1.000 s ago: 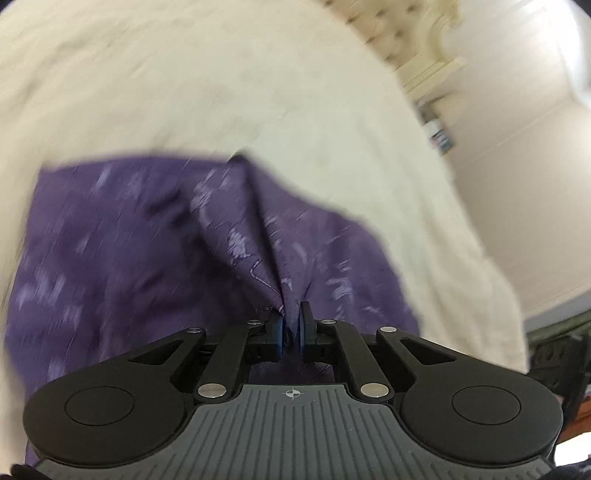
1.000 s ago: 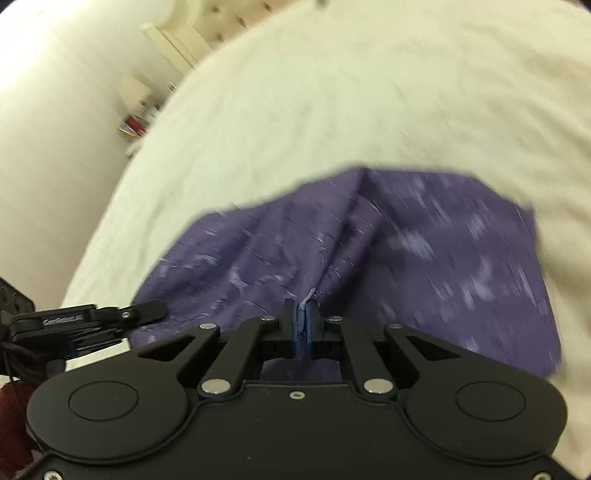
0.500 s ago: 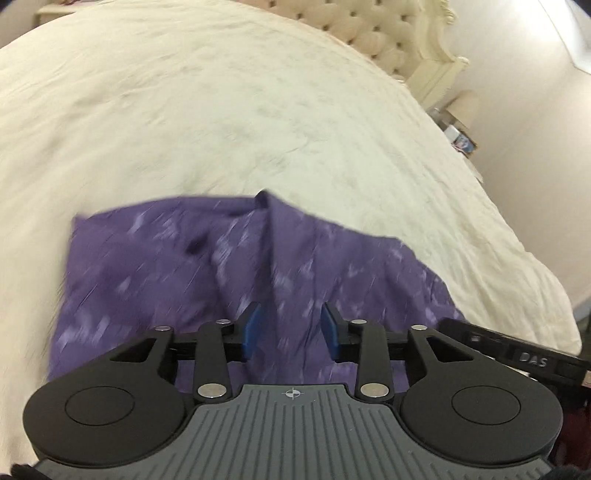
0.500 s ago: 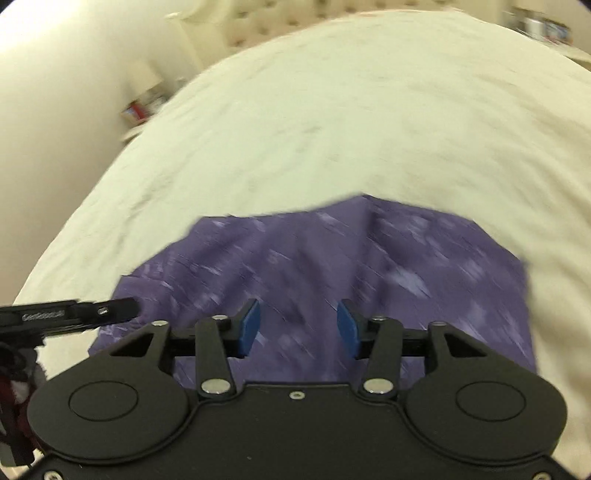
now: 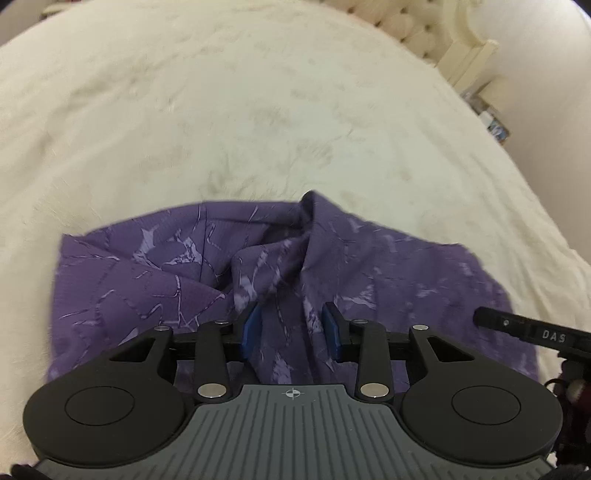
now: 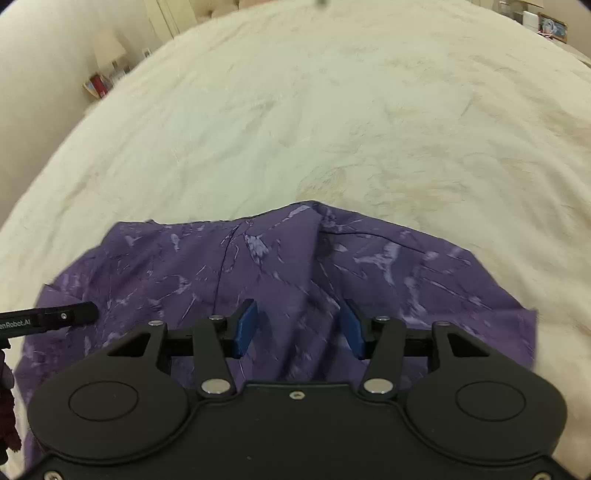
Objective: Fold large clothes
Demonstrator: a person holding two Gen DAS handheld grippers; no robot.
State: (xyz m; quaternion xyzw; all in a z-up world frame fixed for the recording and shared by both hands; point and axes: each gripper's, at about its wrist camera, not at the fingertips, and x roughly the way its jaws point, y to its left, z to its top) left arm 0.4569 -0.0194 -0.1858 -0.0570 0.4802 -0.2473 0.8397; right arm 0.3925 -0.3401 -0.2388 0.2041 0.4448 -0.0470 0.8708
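A purple patterned garment [image 5: 155, 280] lies folded and a little rumpled on the cream bedspread [image 5: 258, 110], near the bed's near edge. It also shows in the right wrist view [image 6: 295, 266]. My left gripper [image 5: 291, 332] is open and empty just above the garment's near part. My right gripper [image 6: 299, 328] is open and empty above the same garment. Part of the right gripper [image 5: 535, 332] shows at the right edge of the left wrist view, and part of the left gripper [image 6: 48, 317] shows at the left edge of the right wrist view.
The cream bedspread [image 6: 332, 110] stretches far beyond the garment. A tufted headboard [image 5: 413, 33] stands at the far end. A nightstand with small items [image 5: 487, 118] is by the wall, and a lamp with books [image 6: 107, 70] stands on the other side.
Both grippers were shut on the purple garment a second ago. They let go and opened, and the garment now lies on the bed while both grippers have drawn back slightly.
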